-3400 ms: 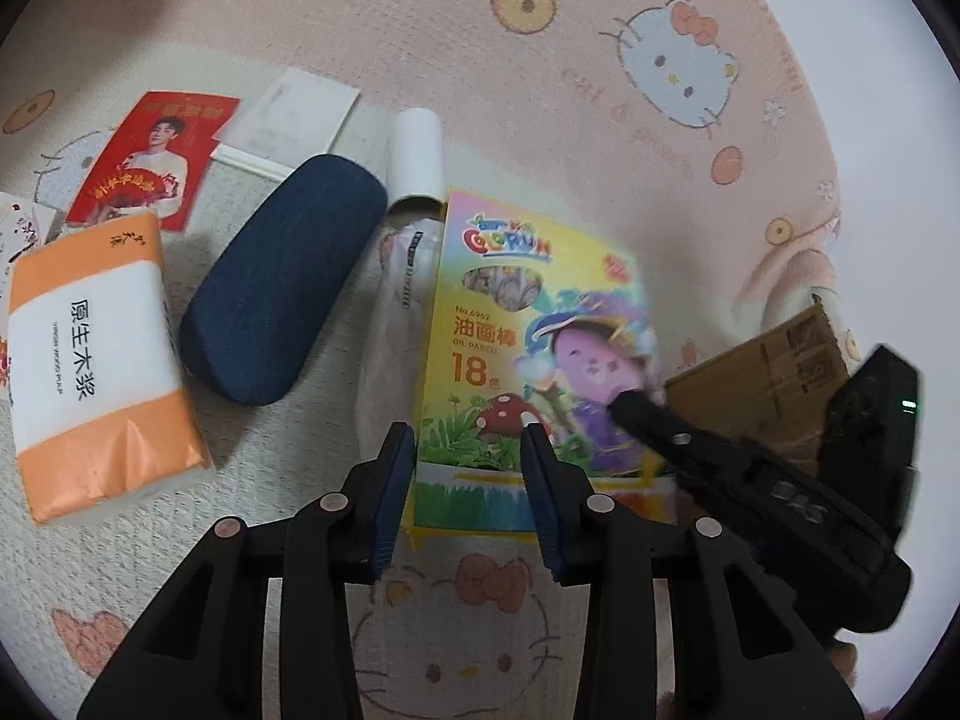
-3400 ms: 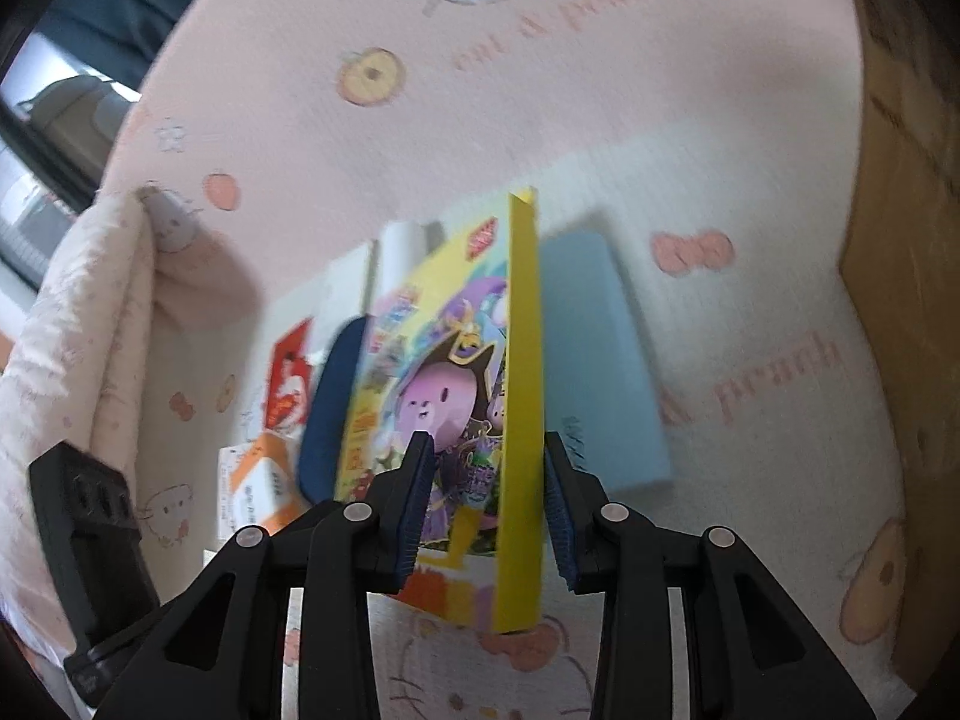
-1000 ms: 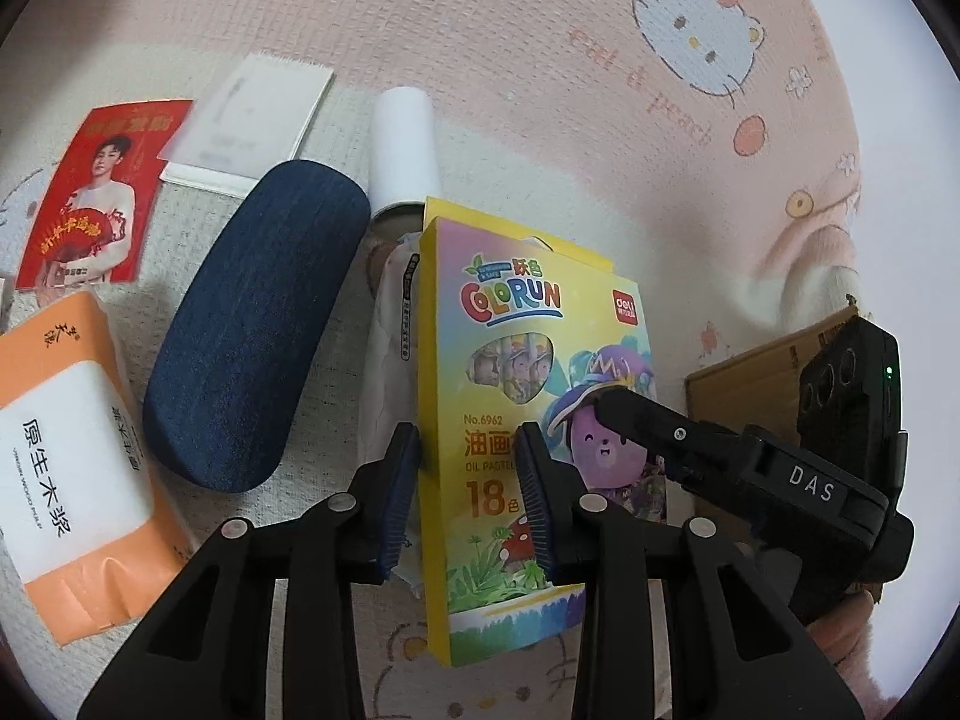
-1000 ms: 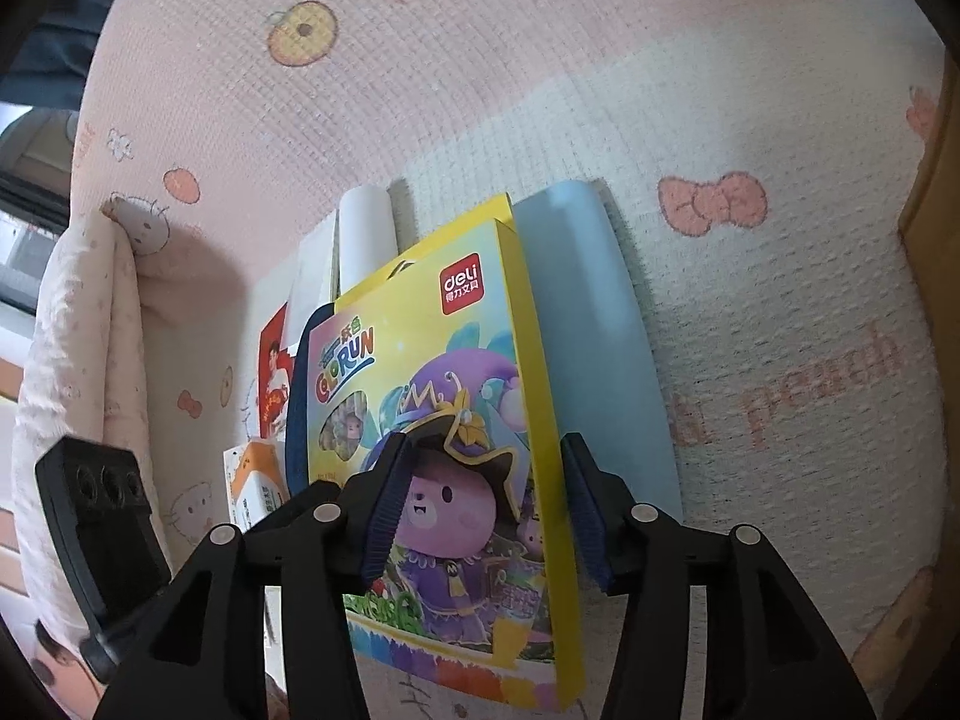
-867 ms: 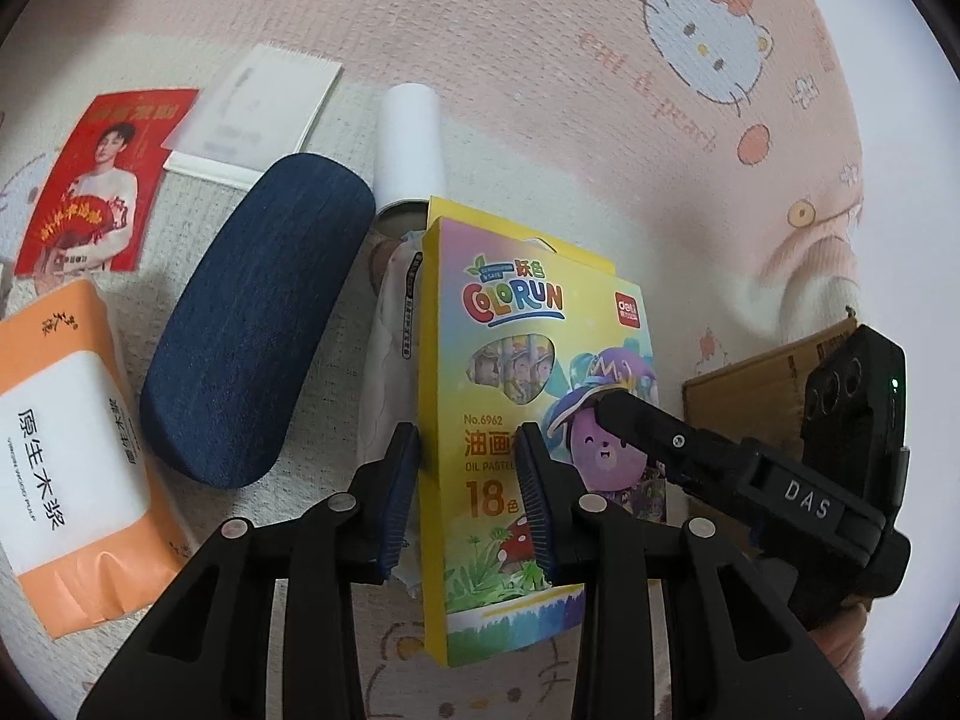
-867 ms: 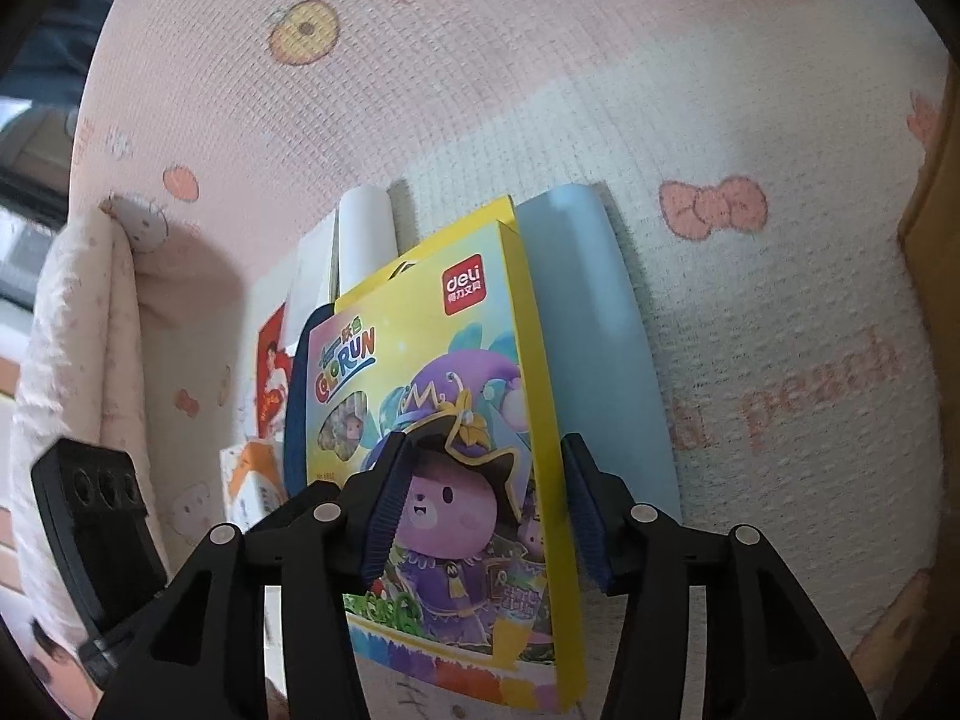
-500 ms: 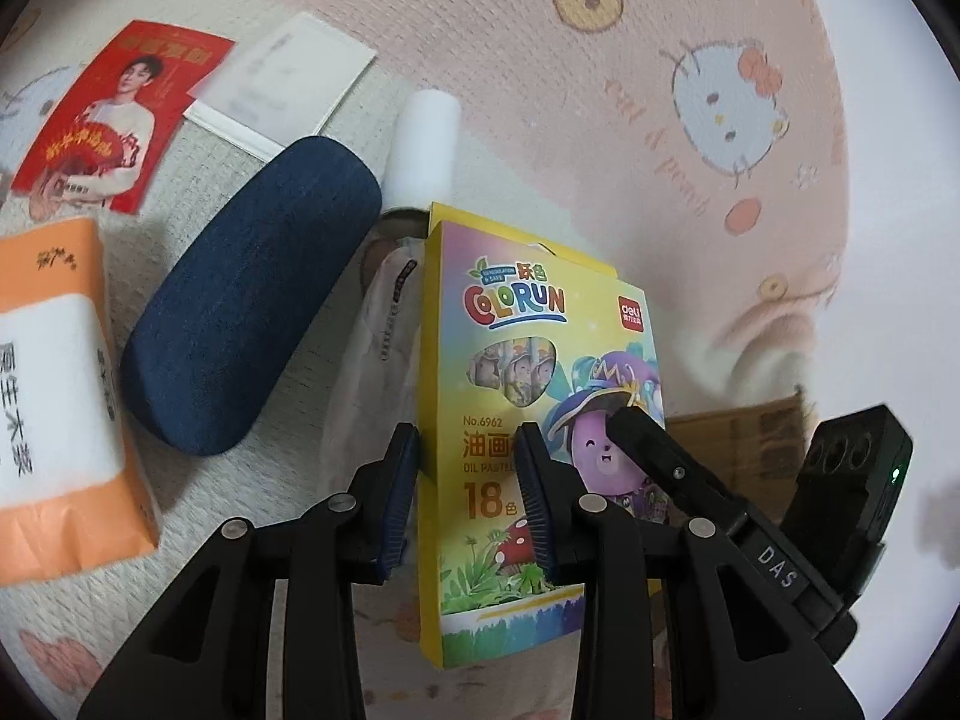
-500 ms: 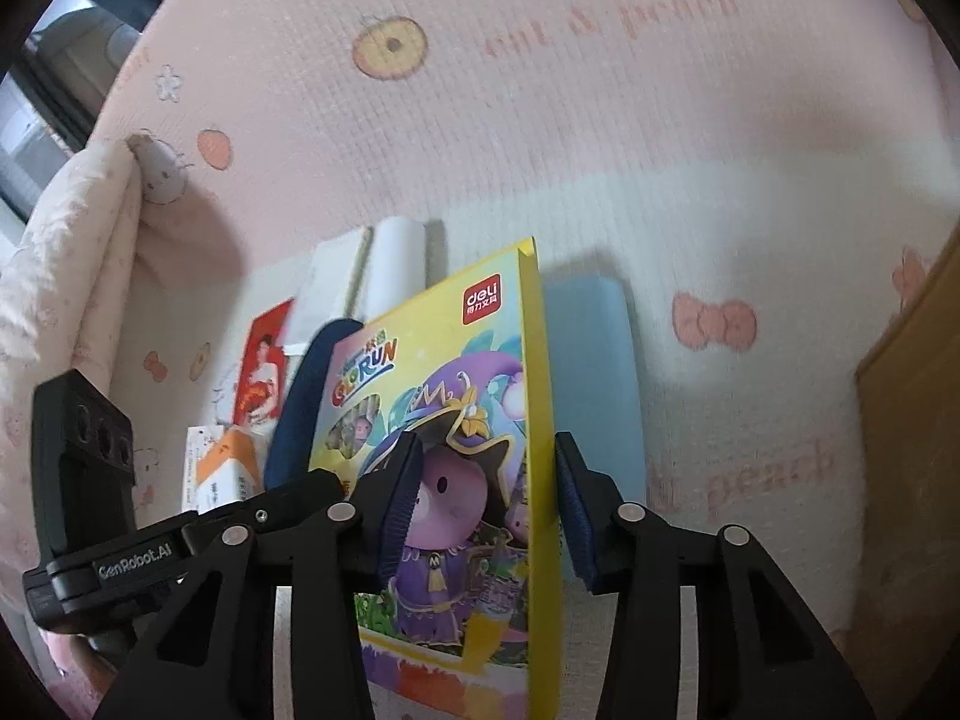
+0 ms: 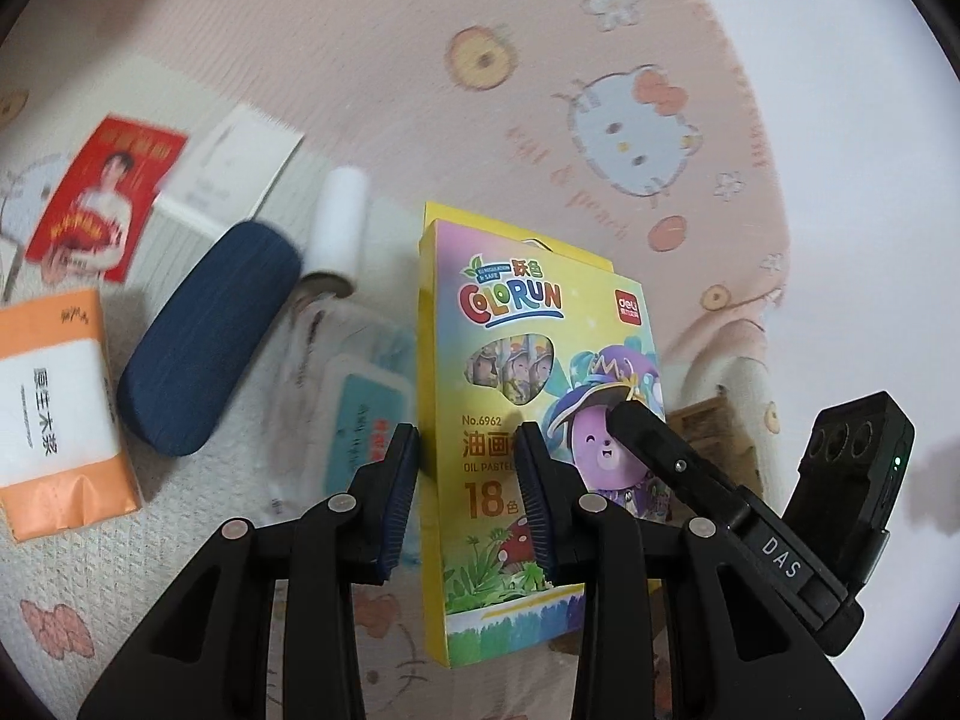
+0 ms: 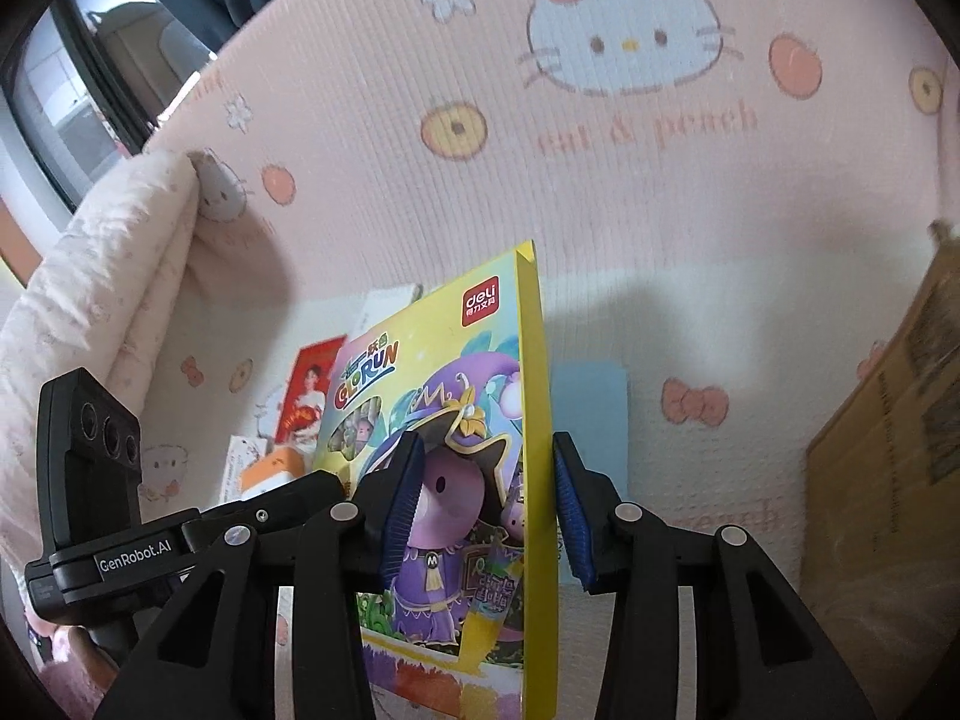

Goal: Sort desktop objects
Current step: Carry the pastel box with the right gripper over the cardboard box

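Note:
A yellow Colorun oil-pastel box [image 9: 528,396] is lifted off the pink Hello Kitty mat [image 9: 420,60]. My left gripper [image 9: 471,498] is shut on its left edge, one finger on its face and one behind. My right gripper [image 10: 483,510] straddles the box's right edge [image 10: 534,420]; its right pad stands a little off the yellow spine, so its hold is unclear. The right gripper's finger [image 9: 672,456] crosses the box face in the left wrist view. The box also fills the middle of the right wrist view [image 10: 456,408].
On the mat lie a dark blue glasses case [image 9: 207,339], an orange tissue pack [image 9: 51,414], a red photo card [image 9: 105,195], a white booklet [image 9: 231,171], a white roll [image 9: 339,231], a wet-wipes pack [image 9: 360,414] and a light blue pad [image 10: 591,414]. A cardboard box [image 10: 894,450] stands at right.
The pastel box has risen off the mat, uncovering the wet-wipes pack beneath it. Both grippers have risen with it and the views have tilted towards the mat's raised back.

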`<state>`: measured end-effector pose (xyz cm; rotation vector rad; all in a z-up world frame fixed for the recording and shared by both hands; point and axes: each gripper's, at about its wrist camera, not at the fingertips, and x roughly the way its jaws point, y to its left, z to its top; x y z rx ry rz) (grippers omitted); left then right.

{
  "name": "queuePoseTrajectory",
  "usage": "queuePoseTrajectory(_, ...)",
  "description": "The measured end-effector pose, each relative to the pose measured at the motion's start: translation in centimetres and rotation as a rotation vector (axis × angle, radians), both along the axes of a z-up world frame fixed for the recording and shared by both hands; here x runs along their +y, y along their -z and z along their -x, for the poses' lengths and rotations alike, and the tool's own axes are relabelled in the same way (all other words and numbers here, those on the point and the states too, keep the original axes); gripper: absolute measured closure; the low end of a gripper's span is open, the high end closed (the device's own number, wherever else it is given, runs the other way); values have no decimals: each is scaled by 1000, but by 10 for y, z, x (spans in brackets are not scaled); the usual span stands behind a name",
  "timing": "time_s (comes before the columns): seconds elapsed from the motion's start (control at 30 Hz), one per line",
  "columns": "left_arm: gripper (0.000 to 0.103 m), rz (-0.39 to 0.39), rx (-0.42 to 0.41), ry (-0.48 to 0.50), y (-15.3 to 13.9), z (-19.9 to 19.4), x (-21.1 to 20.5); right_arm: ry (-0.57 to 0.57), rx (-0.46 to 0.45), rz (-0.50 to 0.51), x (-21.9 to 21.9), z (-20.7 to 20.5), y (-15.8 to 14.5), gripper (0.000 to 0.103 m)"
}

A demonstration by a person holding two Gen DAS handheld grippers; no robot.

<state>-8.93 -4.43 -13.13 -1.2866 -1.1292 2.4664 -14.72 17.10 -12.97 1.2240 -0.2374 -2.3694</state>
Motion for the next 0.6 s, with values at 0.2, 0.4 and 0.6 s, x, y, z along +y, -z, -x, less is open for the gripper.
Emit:
queuePoseTrajectory(0.2, 67, 34, 83, 12, -38, -9, 17, 13, 64, 30, 20, -13, -38, 63)
queuePoseTrajectory(0.4, 67, 79, 156, 19, -76, -25, 34, 15, 137, 57, 36, -34, -72, 63)
queuePoseTrajectory(0.6, 66, 100, 198, 38, -98, -27, 53, 27, 185, 67, 51, -48, -94, 63)
